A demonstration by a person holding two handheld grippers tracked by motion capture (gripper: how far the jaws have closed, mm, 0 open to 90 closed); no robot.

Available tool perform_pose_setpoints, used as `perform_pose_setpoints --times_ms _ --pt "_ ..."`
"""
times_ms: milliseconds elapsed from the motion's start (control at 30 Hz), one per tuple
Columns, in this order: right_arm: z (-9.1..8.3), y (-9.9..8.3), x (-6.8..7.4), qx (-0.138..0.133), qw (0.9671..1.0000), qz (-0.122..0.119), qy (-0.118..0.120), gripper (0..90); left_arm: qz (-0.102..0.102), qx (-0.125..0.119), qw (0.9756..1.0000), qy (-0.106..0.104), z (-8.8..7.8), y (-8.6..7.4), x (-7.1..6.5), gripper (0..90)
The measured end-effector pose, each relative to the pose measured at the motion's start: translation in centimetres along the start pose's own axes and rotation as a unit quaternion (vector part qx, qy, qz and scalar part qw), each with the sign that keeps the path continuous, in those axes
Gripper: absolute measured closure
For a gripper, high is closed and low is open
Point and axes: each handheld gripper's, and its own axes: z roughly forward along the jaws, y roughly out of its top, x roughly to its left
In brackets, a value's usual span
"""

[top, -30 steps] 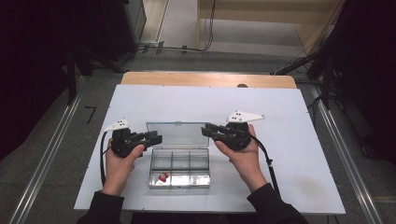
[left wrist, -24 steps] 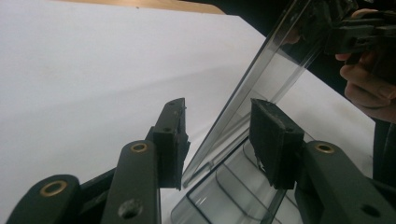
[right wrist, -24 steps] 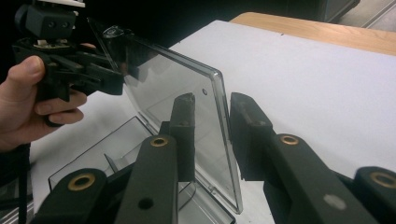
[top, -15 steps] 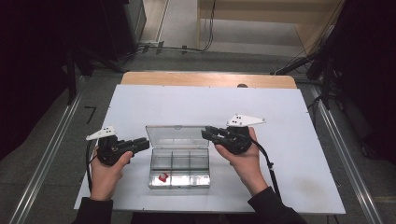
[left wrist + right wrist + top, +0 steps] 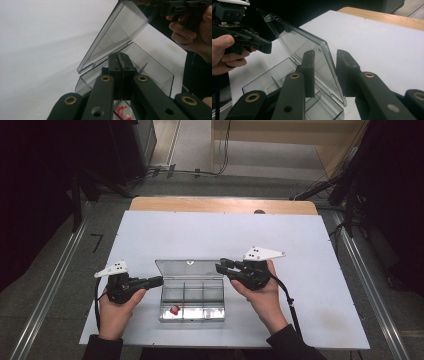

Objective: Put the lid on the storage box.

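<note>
A clear plastic compartment box point(image 5: 192, 295) lies on the white table top point(image 5: 300, 245) with its lid point(image 5: 189, 268) raised. A small red piece point(image 5: 174, 309) sits in a front left compartment. My left gripper point(image 5: 159, 280) hovers just left of the box. Its jaws have just been closing and now meet with nothing between them point(image 5: 121, 58). My right gripper point(image 5: 221, 266) is at the lid's right edge. In the right gripper view the lid point(image 5: 297, 40) stands tilted, its side edge passing between the parted jaws of my right gripper point(image 5: 325, 56). The pads do not visibly press on it.
A wooden strip point(image 5: 225, 205) runs along the table's far edge. Dark floor with metal rails flanks both sides. Cables point(image 5: 287, 300) trail from the grippers toward the person. Bare white surface lies beyond and to the right of the box.
My left gripper has drawn back from the box's rear left corner, leftward and nearer the person, and its jaws have come together. The right gripper and the lid have stayed put.
</note>
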Motion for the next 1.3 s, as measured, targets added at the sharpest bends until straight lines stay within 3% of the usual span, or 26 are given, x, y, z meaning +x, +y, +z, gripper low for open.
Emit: perform_pose_setpoints --times_ms 667,1300 --pt "-0.6 -0.8 1.2 0.005 0.9996 -0.026 -0.006 63.8 0.029 -0.004 0.9996 0.002 0.5 -0.5 -0.8 90.0" --pt "-0.8 -1.2 1.8 0.02 0.9989 -0.041 -0.005 58.6 0.018 -0.01 0.9998 0.004 0.5 -0.7 -0.6 90.0"
